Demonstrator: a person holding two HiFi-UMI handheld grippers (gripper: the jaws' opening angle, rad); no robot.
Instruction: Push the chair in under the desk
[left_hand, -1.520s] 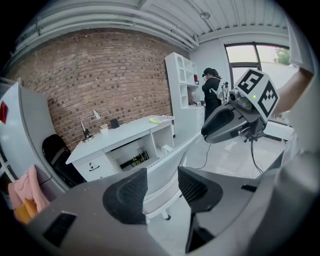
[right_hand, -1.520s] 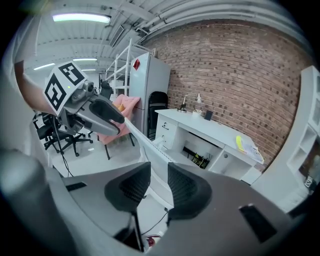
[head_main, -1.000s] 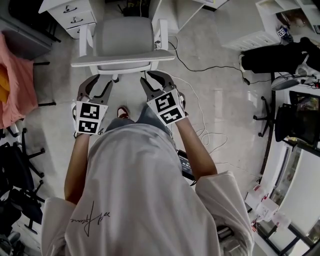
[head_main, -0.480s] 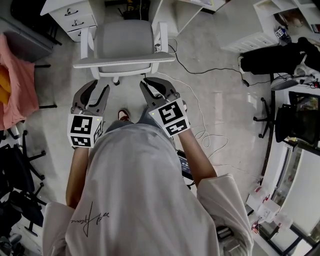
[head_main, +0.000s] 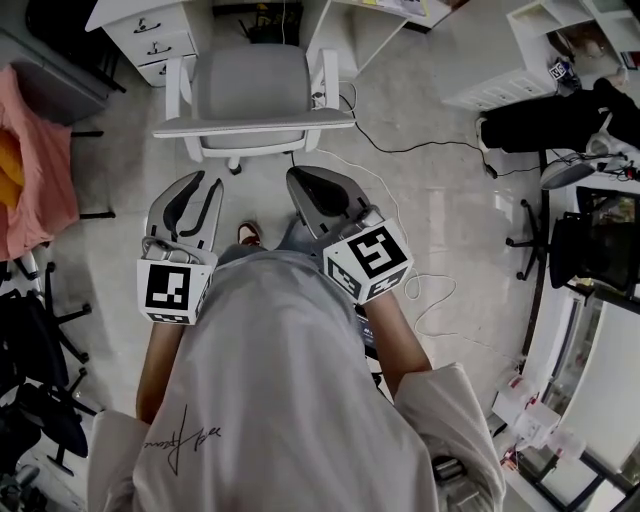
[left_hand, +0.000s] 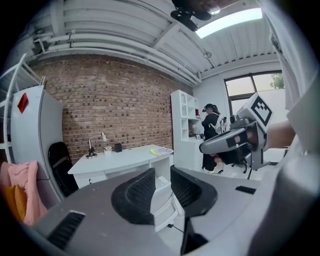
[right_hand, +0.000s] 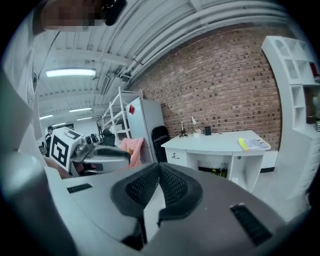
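Observation:
The chair (head_main: 250, 85), with a grey seat and white frame, stands on the floor ahead of me, its front tucked toward the white desk (head_main: 330, 12). Both grippers hang short of its backrest, touching nothing. My left gripper (head_main: 200, 185) is to the left; its jaws are closing with a narrow gap and nothing between them. My right gripper (head_main: 300, 180) is shut and empty. In the left gripper view the left gripper (left_hand: 162, 172) points at the desk (left_hand: 120, 157). In the right gripper view the right gripper (right_hand: 159, 167) has its tips together, with the desk (right_hand: 215, 145) beyond.
A white drawer unit (head_main: 150, 40) sits left of the chair. A black cable (head_main: 400, 140) trails over the floor to the right. Pink cloth (head_main: 35, 170) and dark chair legs (head_main: 40, 320) are at left, a black office chair (head_main: 580, 240) at right. A person (left_hand: 211, 135) stands by the shelves.
Both grippers have drawn back from the chair's backrest toward my body. The right jaws have closed and the left jaws have narrowed. The chair sits slightly farther in toward the desk.

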